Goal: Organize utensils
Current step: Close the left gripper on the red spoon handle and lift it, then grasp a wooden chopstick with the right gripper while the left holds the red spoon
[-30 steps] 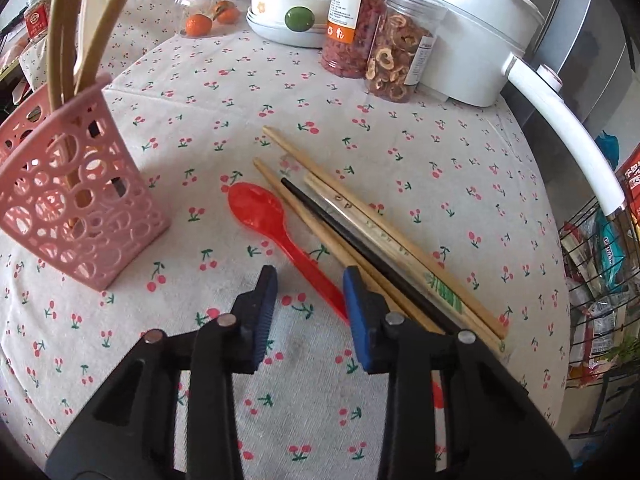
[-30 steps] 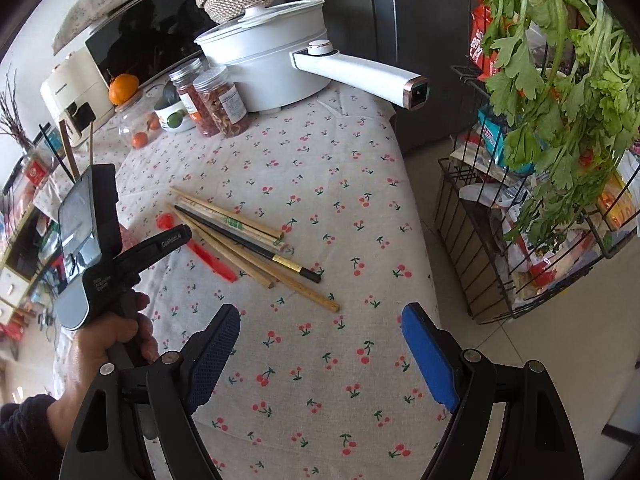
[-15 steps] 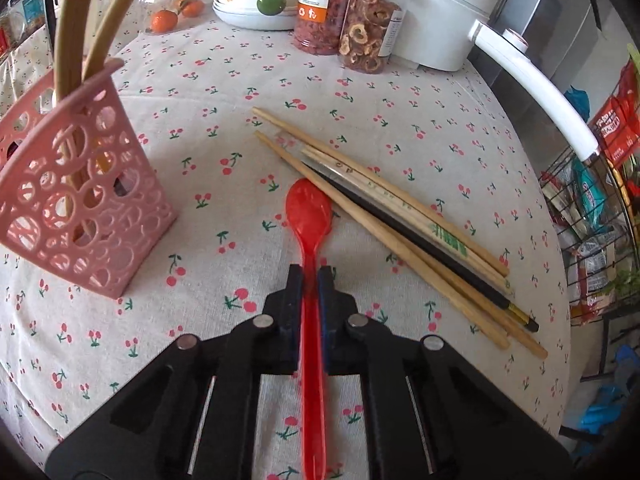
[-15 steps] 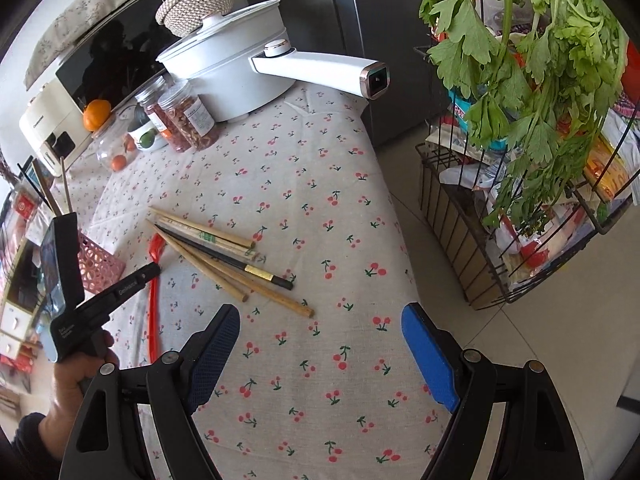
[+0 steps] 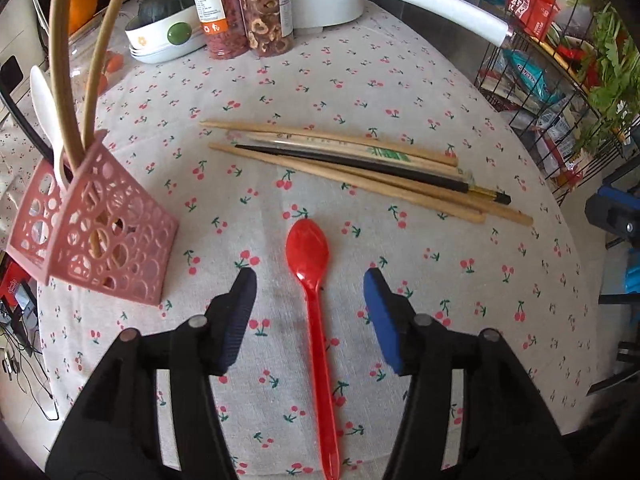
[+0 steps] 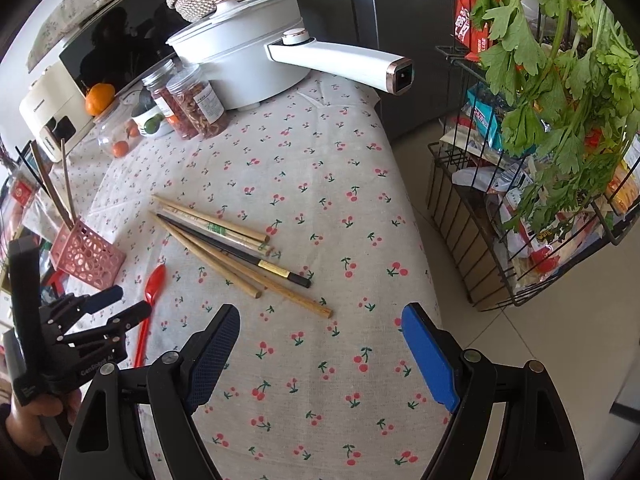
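A red plastic spoon (image 5: 314,300) lies flat on the cherry-print tablecloth (image 5: 360,80), bowl away from me. My left gripper (image 5: 310,320) is open, its jaws on either side of the spoon's handle, not touching it. The spoon (image 6: 150,300) and left gripper (image 6: 120,304) also show in the right wrist view. Several wooden chopsticks and a black one (image 5: 360,164) lie beyond the spoon. A pink perforated utensil holder (image 5: 96,224) stands at the left with wooden sticks and a white spoon (image 5: 46,108) in it. My right gripper (image 6: 320,356) is open and empty above the table's near edge.
Two jars of dried food (image 5: 244,20), a white bowl with a squash (image 5: 164,36) and a white pot with a long handle (image 5: 432,4) stand at the back. A wire rack with packets and greens (image 6: 540,208) stands off the table's right side.
My left gripper was shut on the red spoon half a second ago and has opened; the spoon now lies on the cloth between its jaws. The right gripper stayed open.
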`<state>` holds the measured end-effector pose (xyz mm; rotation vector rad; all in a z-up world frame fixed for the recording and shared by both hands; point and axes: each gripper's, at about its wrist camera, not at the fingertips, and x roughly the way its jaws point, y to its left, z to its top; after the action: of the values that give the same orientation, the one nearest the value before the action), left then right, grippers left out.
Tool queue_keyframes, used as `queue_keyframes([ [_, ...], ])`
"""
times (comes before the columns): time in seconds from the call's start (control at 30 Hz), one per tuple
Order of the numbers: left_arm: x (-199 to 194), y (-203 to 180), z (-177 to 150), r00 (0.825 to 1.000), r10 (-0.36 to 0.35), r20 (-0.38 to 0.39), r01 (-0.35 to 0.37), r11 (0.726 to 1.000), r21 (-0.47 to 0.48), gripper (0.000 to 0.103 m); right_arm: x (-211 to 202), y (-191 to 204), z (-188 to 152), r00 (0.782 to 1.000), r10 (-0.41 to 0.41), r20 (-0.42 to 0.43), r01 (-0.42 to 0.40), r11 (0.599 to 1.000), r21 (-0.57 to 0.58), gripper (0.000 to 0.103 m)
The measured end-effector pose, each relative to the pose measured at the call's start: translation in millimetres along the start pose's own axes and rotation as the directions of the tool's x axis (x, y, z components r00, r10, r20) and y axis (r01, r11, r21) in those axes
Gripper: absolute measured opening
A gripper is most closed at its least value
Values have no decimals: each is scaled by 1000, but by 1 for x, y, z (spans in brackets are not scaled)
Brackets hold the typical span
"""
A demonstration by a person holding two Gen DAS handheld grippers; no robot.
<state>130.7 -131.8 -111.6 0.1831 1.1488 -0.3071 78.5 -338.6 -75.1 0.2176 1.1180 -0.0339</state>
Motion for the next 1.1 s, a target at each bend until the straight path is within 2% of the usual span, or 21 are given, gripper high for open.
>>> queue_keyframes([
  [0.17, 25, -2, 15, 997, 42, -59, -44, 998, -34, 57, 4, 0, 0, 1000, -10, -13, 10, 1000, -2, 84],
  [0.23, 35, 1, 15, 994, 53, -97, -59, 996, -62, 50, 5, -2, 0, 1000, -13, -15, 13, 1000, 4, 84],
  [0.27, 38, 3, 15, 994, 36, -108, -46, 995, -87, 44, 5, -3, 0, 1000, -13, -15, 14, 1000, 6, 84],
  [0.3, 36, 7, 15, 994, 24, -103, -35, 993, -110, 34, 5, -4, 0, 1000, -15, -15, 15, 1000, 7, 84],
  [0.33, 34, 7, 16, 994, 25, -102, -36, 993, -112, 30, 6, -4, 0, 1000, -17, -16, 17, 1000, 7, 84],
  [0.47, 22, 7, 12, 995, 25, -94, -35, 994, -103, 28, 10, -4, 1, 999, -29, -28, 29, 1000, 8, 84],
  [0.6, -18, 8, -4, 1000, -4, -11, 3, 997, -75, 28, 15, 5, 4, 999, -26, -26, 25, 1000, -13, 84],
  [0.73, -71, 17, -21, 995, -39, 87, 41, 999, -27, 28, 21, 27, 8, 1000, -12, -17, 10, 996, -90, 83],
  [0.83, -107, 32, -34, 985, -66, 160, 69, 998, -14, 28, 28, 48, 10, 999, 28, -24, -32, 988, -149, 70],
  [0.9, -127, 44, -42, 974, -72, 216, 76, 997, -12, 28, 34, 64, 12, 998, 57, -39, -63, 980, -187, 57],
  [1.03, -149, 72, -51, 936, -70, 344, 88, 995, -39, 28, 49, 101, 15, 995, 85, -57, -97, 957, -274, 41],
  [1.1, -154, 86, -53, 926, -69, 371, 101, 993, -68, 28, 58, 118, 16, 993, 98, -65, -114, 945, -306, 36],
])
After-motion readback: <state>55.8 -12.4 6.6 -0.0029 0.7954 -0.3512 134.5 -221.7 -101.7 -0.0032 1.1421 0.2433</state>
